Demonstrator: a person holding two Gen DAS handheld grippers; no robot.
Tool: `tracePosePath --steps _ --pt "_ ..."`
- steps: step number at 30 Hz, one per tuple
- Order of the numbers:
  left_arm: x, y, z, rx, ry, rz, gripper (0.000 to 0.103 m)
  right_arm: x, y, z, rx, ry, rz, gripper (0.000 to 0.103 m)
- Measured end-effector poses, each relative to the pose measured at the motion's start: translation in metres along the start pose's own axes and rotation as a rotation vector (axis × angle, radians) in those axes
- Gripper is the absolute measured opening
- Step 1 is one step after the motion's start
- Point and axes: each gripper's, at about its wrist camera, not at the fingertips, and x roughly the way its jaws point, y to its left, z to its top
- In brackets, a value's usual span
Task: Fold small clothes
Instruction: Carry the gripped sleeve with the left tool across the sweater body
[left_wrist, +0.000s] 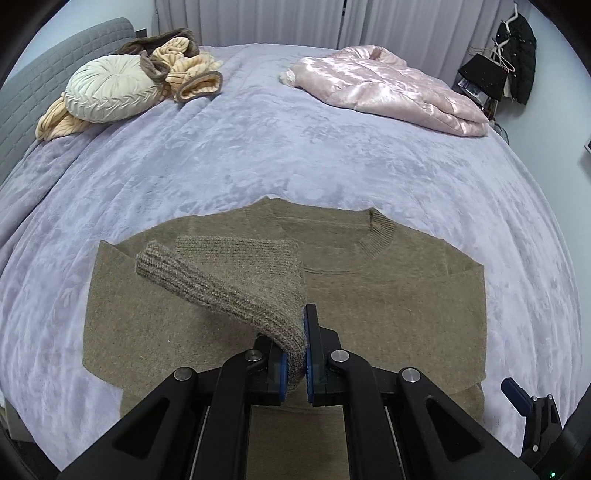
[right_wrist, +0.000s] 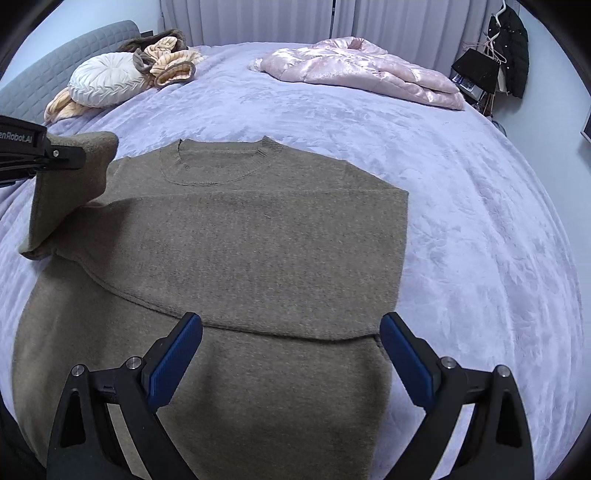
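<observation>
A brown knit sweater (left_wrist: 388, 295) lies flat on the lilac bedspread (left_wrist: 258, 147), its round collar pointing away from me. My left gripper (left_wrist: 295, 354) is shut on the ribbed cuff of the sweater's sleeve (left_wrist: 221, 284) and holds it lifted over the sweater's body. In the right wrist view the same sweater (right_wrist: 258, 240) fills the middle, and the left gripper (right_wrist: 55, 155) shows at the left edge with the raised sleeve (right_wrist: 70, 184) draped from it. My right gripper (right_wrist: 291, 354) hovers open over the sweater's lower half, nothing between its blue pads (right_wrist: 173, 362).
A pink quilted jacket (left_wrist: 391, 88) lies at the far right of the bed. A round cream cushion (left_wrist: 110, 88) and a tan and peach bundle of cloth (left_wrist: 184, 66) sit far left by a grey headboard (left_wrist: 44, 74). Dark clothes hang at the right wall (left_wrist: 517, 59).
</observation>
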Motion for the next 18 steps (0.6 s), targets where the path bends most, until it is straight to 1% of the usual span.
tracePosePath --steps 5,12,18 --pt "0.002 -0.043 -0.007 0.065 0.004 -0.007 0.008 -0.004 -0.02 -0.011 0.012 -0.009 -0.012 0.098" --pt "-0.004 -0.089 -0.015 0.147 -0.01 -0.026 0.008 -0.009 -0.05 -0.022 0.072 -0.019 -0.011 0.098" --pt "0.004 -0.118 -0.037 0.224 0.015 -0.024 0.008 -0.009 -0.073 -0.032 0.13 -0.025 -0.008 0.098"
